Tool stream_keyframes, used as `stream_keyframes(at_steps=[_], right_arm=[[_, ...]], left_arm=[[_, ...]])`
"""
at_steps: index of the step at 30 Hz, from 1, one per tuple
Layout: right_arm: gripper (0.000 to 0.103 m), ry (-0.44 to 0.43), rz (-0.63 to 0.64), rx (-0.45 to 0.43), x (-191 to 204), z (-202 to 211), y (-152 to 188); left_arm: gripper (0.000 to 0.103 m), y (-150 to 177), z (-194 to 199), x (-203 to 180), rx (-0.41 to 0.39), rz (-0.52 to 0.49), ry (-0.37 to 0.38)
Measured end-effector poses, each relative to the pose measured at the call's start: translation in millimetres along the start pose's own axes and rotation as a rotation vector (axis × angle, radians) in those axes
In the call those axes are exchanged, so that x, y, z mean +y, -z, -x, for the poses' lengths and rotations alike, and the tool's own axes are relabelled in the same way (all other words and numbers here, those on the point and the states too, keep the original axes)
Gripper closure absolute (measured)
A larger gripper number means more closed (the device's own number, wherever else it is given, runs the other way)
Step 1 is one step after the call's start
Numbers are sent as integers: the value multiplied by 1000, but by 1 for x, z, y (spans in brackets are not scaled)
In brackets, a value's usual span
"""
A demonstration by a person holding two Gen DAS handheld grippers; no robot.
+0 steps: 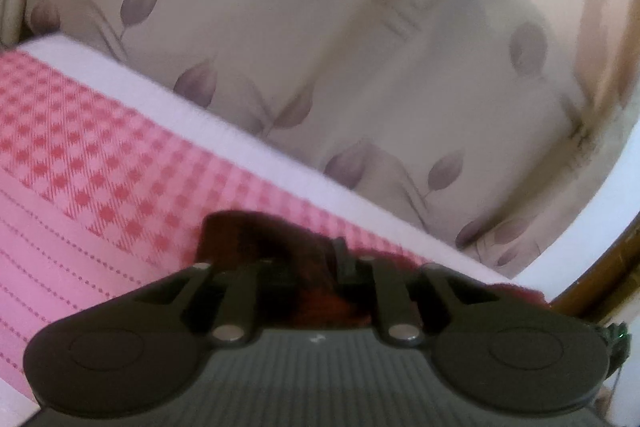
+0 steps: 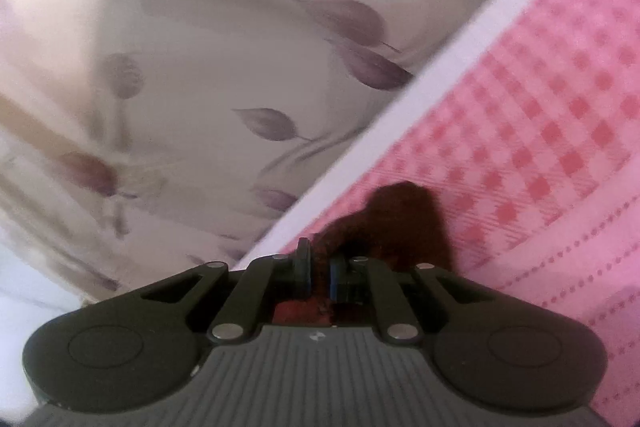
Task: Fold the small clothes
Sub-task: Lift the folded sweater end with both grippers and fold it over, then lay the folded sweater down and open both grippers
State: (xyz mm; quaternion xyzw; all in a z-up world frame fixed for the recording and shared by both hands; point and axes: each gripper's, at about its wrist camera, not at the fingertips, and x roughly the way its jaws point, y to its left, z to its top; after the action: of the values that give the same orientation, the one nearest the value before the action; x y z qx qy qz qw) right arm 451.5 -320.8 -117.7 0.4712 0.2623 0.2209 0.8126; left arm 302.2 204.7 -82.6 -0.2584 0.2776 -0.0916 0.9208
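Lying at the near edge of the pink checked cloth (image 1: 100,163), a dark red garment (image 1: 256,231) of fuzzy knit shows bunched up in both wrist views, close to the cloth's white border (image 1: 224,131).

Left wrist view: the garment runs from in front of the left hand-held gripper (image 1: 308,267) back between its fingers and out to the right along the border. Fabric sits between the two fingers, but blur and shadow hide the pads, so it cannot be told whether they press on it or stand slightly apart.

Right wrist view: the same garment (image 2: 400,223) rises as a dark hump just ahead of the right hand-held gripper (image 2: 320,267). The blue-edged fingers (image 2: 304,263) stand close together with red fabric in the narrow gap between them; they appear to pinch it.

Surroundings: the checked cloth changes to a band of dotted lines (image 2: 560,267) nearer the grippers. Beyond the white border hangs a cream fabric printed with mauve leaves (image 2: 352,23), strongly blurred in both views. A brown wooden edge (image 1: 600,279) shows at the right of the left view.
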Motion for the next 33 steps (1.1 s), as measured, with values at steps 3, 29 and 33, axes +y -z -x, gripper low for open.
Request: stream_keyframes(at_steps=[3, 29, 33], right_arm=[[71, -24, -49, -62, -13, -3, 3], [64, 160, 788, 248, 156, -100, 132], [68, 240, 744, 274, 123, -136, 128]], left_arm=[[23, -5, 3, 5, -20, 49, 31], [57, 97, 66, 16, 36, -178, -99], [58, 108, 77, 26, 40, -131, -93]])
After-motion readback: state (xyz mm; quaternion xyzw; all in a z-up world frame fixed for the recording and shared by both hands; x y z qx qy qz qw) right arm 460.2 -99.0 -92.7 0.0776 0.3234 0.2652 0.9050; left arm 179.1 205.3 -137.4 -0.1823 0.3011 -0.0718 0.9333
